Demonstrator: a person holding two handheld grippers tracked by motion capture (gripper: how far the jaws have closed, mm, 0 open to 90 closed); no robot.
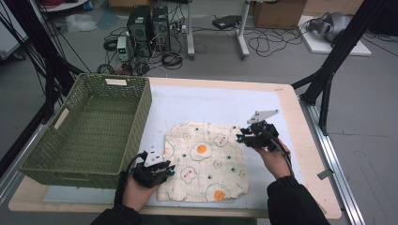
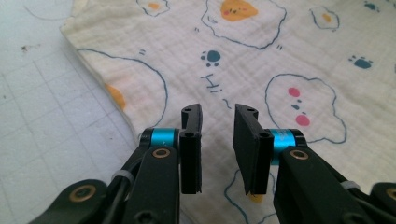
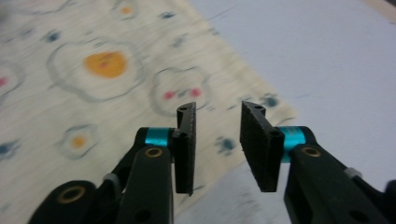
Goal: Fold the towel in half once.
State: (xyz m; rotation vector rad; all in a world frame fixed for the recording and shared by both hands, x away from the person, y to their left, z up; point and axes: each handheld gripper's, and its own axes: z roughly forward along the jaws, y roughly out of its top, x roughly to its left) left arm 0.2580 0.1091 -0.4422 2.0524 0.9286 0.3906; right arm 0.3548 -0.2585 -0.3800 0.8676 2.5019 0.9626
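Note:
A cream cloth [image 1: 206, 161] printed with fried eggs and paw marks lies spread flat on the table's pale mat. My left gripper [image 1: 166, 169] hovers low at the cloth's near left edge, jaws a little apart with nothing pinched; in the left gripper view the gripper [image 2: 218, 119] looks down on the cloth [image 2: 261, 60] between its black pads. My right gripper [image 1: 242, 136] hangs over the cloth's far right corner, held off the surface. In the right gripper view its jaws [image 3: 217, 114] stand apart above the blurred cloth [image 3: 102, 70], empty.
A green woven basket [image 1: 141, 110] stands on the table's left side, close to the cloth's left edge. The wooden table edge [image 1: 300, 136] runs along the right. Computers, cables and a black frame leg [image 1: 331, 61] are beyond the table.

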